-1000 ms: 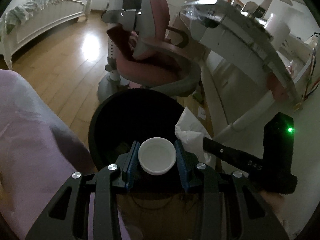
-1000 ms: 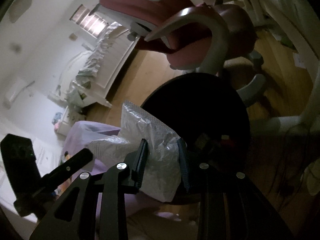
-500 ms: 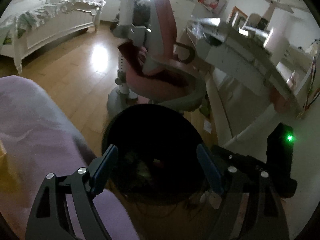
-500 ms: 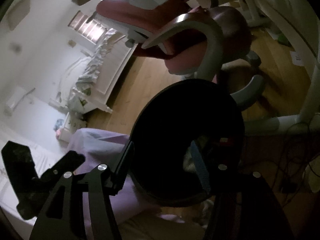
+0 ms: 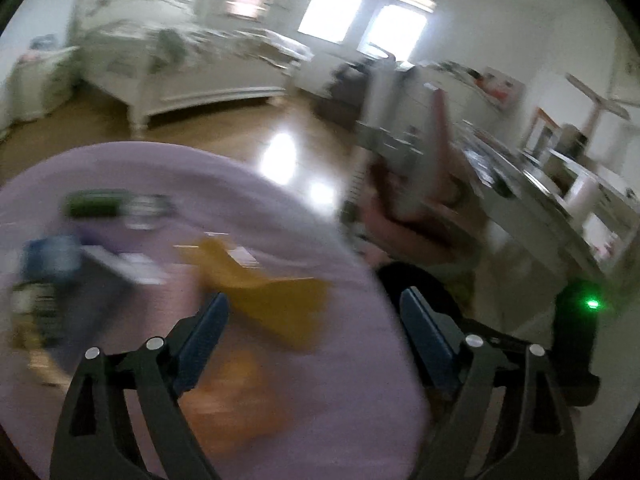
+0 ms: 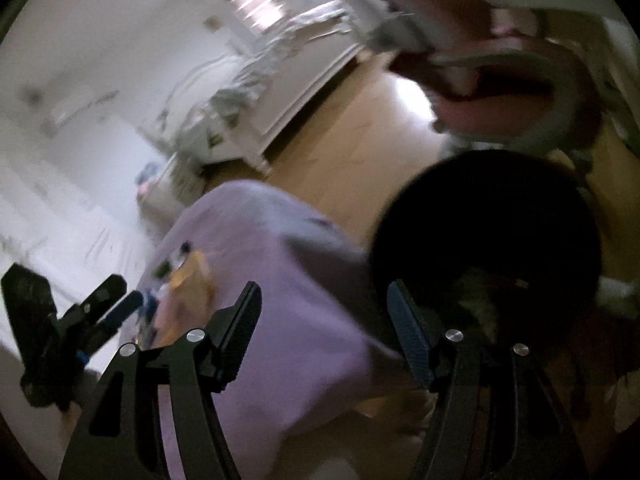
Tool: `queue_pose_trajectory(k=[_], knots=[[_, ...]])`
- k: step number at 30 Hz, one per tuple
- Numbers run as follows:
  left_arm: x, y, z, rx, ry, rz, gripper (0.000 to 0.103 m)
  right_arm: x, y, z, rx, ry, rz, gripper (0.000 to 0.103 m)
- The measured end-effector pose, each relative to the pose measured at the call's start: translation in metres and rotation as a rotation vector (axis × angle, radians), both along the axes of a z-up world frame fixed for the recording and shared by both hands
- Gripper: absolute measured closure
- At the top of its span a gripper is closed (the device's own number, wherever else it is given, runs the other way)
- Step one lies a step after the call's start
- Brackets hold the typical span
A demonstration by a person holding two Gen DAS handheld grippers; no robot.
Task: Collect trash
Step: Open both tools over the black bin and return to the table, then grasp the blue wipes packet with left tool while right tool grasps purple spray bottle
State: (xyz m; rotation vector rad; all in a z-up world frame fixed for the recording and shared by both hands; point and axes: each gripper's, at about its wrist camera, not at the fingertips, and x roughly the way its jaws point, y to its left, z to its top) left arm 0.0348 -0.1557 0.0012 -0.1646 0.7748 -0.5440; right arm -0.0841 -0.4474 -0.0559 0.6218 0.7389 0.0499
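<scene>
Over purple cloth (image 5: 280,208), left gripper (image 5: 312,332) jaws opening, empty; yellow item (image 5: 276,292), blurred, maybe paper, at 12 o'clock. Right gripper (image 6: 324,324) opening, empty; black bin (image 6: 488,216) at 2 o'clock.

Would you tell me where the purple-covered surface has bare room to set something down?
The purple cloth is bare along its far edge, toward the wooden floor, and near the black bin. It is crowded around the yellow paper and the blurred items left of it.
</scene>
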Motion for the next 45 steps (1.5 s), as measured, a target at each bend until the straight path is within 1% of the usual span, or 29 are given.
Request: queue_pose_trajectory(k=[3, 5, 7, 10, 12, 14, 17, 20, 22, 24, 25, 27, 28, 29, 30, 33, 35, 37, 39, 40, 41, 43, 45], knots=[[0.010, 0.051, -0.001, 0.014, 0.013, 0.106, 0.016, 0.017, 0.042, 0.012, -0.056, -0.008, 0.104, 0.037], [0.023, 0.089, -0.004, 0.024, 0.028, 0.185, 0.016, 0.027, 0.064, 0.018, -0.072, -0.013, 0.158, 0.037], [0.035, 0.113, -0.006, 0.056, 0.047, 0.229, 0.015, 0.039, 0.088, 0.023, -0.085, -0.015, 0.214, 0.037], [0.055, 0.137, -0.017, 0.114, 0.091, 0.247, 0.015, 0.056, 0.119, 0.027, -0.099, -0.013, 0.284, 0.038], [0.068, 0.143, -0.024, 0.139, 0.125, 0.240, 0.015, 0.064, 0.135, 0.028, -0.114, -0.012, 0.314, 0.038], [0.078, 0.145, -0.029, 0.154, 0.141, 0.229, 0.014, 0.074, 0.152, 0.030, -0.143, -0.013, 0.354, 0.037], [0.090, 0.142, -0.037, 0.206, 0.150, 0.203, 0.008, 0.090, 0.177, 0.033, -0.199, -0.013, 0.421, 0.038], [0.101, 0.137, -0.043, 0.262, 0.165, 0.163, 0.008, 0.108, 0.202, 0.038, -0.300, -0.022, 0.491, 0.038], [0.108, 0.129, -0.048, 0.305, 0.180, 0.133, 0.008, 0.122, 0.220, 0.041, -0.406, -0.028, 0.540, 0.038], [0.117, 0.125, -0.052, 0.344, 0.183, 0.137, 0.008, 0.139, 0.237, 0.039, -0.508, -0.019, 0.588, 0.038], [0.118, 0.126, -0.053, 0.342, 0.186, 0.137, 0.008, 0.146, 0.242, 0.037, -0.529, -0.012, 0.607, 0.038], [0.121, 0.132, -0.053, 0.307, 0.174, 0.144, 0.009, 0.162, 0.257, 0.033, -0.573, 0.003, 0.647, 0.038], [0.123, 0.135, -0.052, 0.293, 0.169, 0.152, 0.011, 0.168, 0.262, 0.031, -0.588, 0.007, 0.658, 0.038], [0.124, 0.139, -0.052, 0.288, 0.162, 0.165, 0.021, 0.174, 0.268, 0.030, -0.604, 0.010, 0.672, 0.039], [0.126, 0.143, -0.051, 0.288, 0.158, 0.184, 0.022, 0.181, 0.274, 0.028, -0.608, 0.011, 0.688, 0.040], [0.126, 0.153, -0.050, 0.222, 0.157, 0.195, 0.023, 0.198, 0.288, 0.022, -0.602, 0.022, 0.725, 0.040], [0.123, 0.158, -0.050, 0.201, 0.151, 0.196, 0.023, 0.209, 0.298, 0.018, -0.597, 0.040, 0.746, 0.041], [0.119, 0.164, -0.051, 0.180, 0.150, 0.207, 0.024, 0.221, 0.309, 0.014, -0.578, 0.075, 0.770, 0.045], [0.116, 0.172, -0.051, 0.142, 0.156, 0.222, 0.024, 0.232, 0.318, 0.005, -0.588, 0.116, 0.782, 0.050], [0.115, 0.178, -0.050, 0.116, 0.158, 0.230, 0.024, 0.234, 0.322, 0.003, -0.592, 0.127, 0.786, 0.058], [0.113, 0.182, -0.049, 0.106, 0.157, 0.235, 0.024, 0.238, 0.326, 0.000, -0.590, 0.135, 0.786, 0.068], [0.107, 0.190, -0.045, 0.082, 0.151, 0.248, 0.024, 0.240, 0.326, 0.000, -0.583, 0.126, 0.765, 0.071], [0.098, 0.192, -0.041, 0.071, 0.142, 0.253, 0.024, 0.239, 0.324, 0.002, -0.540, 0.124, 0.764, 0.071]])
